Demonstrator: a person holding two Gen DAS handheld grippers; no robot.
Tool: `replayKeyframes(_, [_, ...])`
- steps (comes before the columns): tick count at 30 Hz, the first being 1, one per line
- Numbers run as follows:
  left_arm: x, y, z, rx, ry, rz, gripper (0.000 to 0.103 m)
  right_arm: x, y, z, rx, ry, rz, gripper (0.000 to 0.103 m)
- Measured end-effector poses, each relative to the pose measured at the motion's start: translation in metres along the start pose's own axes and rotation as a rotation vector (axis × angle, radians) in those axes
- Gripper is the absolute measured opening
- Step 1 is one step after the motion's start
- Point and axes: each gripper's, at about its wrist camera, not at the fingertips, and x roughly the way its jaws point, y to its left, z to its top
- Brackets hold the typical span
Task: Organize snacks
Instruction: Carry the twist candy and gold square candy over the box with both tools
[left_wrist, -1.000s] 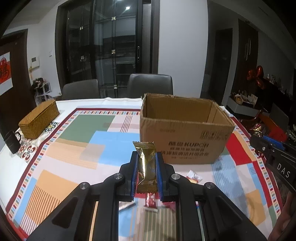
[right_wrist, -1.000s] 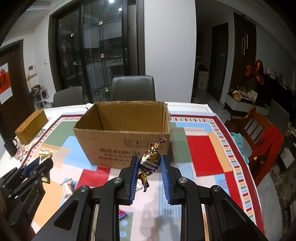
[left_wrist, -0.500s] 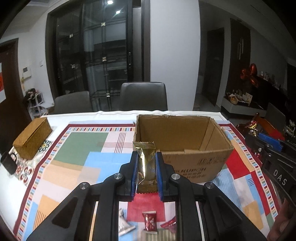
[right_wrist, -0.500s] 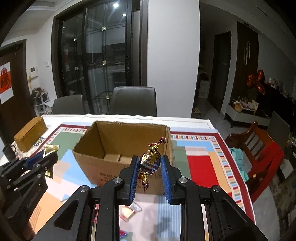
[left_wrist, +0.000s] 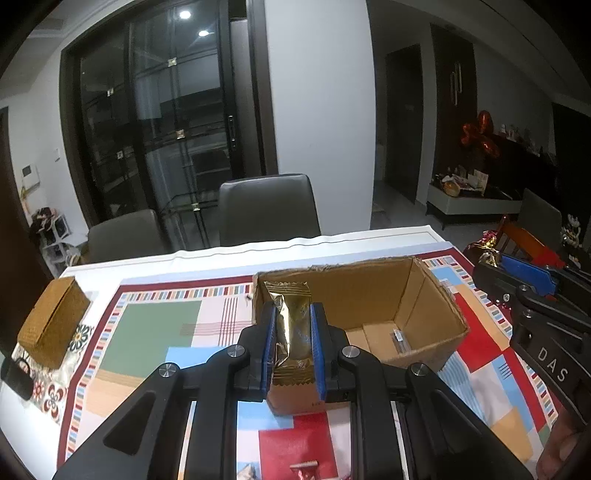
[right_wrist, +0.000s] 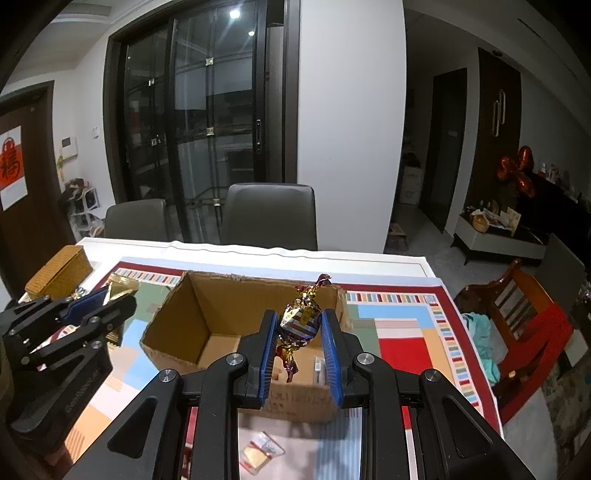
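Jaws pinch on both: left gripper (left_wrist: 292, 332) clamps a gold foil snack packet (left_wrist: 290, 328), right gripper (right_wrist: 300, 341) a striped twist-wrapped candy (right_wrist: 299, 323), both above the open brown cardboard box (right_wrist: 207, 314), prob. for dropping in. Only right view shows a wrapped snack (right_wrist: 260, 452) loose on the table w/ patchwork cloth (right_wrist: 400, 347).

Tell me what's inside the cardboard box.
The cardboard box holds a small clear-wrapped packet on its floor. The near-left floor is hidden behind the left gripper and its gold packet.
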Motion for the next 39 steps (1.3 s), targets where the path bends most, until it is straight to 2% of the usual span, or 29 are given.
replayKeyframes(17, [0.056, -0.004, 0.021, 0.032, 0.044, -0.069, 0.019, 0.044, 0.001, 0.019, -0.023, 0.044, 0.007, 0.026])
replayKeyframes(20, [0.063, -0.004, 0.021, 0.042, 0.040, -0.077, 0.019, 0.053, 0.002, 0.021, -0.025, 0.058, 0.009, 0.026])
replayKeyframes(30, [0.088, -0.001, 0.016, 0.027, 0.097, -0.101, 0.019, 0.078, 0.005, 0.023, -0.039, 0.099, 0.017, 0.026])
replayKeyframes(39, [0.095, 0.002, 0.013, 0.011, 0.123, -0.100, 0.019, 0.093, 0.004, 0.016, -0.034, 0.132, 0.023, 0.026])
